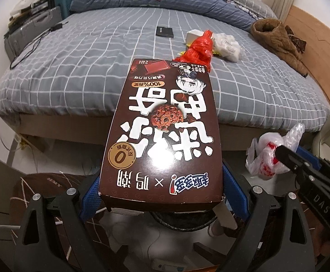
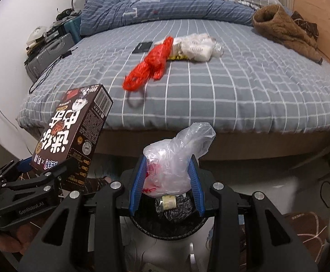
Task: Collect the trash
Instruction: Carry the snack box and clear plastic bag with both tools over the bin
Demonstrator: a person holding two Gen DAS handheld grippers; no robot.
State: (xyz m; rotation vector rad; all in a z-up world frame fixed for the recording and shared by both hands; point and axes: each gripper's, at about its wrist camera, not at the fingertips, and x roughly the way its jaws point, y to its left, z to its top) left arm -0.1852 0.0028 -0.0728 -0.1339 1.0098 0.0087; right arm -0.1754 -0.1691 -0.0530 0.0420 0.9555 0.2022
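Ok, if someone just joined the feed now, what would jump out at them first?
The big dark-brown cardboard snack box, clamped in the left gripper, fills the left wrist view. Next, the crumpled clear plastic bag with red print, pinched in the right gripper right above the black-lined trash bin. Behind, a bright red mesh bag lies on the grey checked bed beside a white plastic bag.

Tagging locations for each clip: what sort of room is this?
A bedroom, most likely: a bed with a checked sheet, a folded quilt at its head, and a suitcase beside it.
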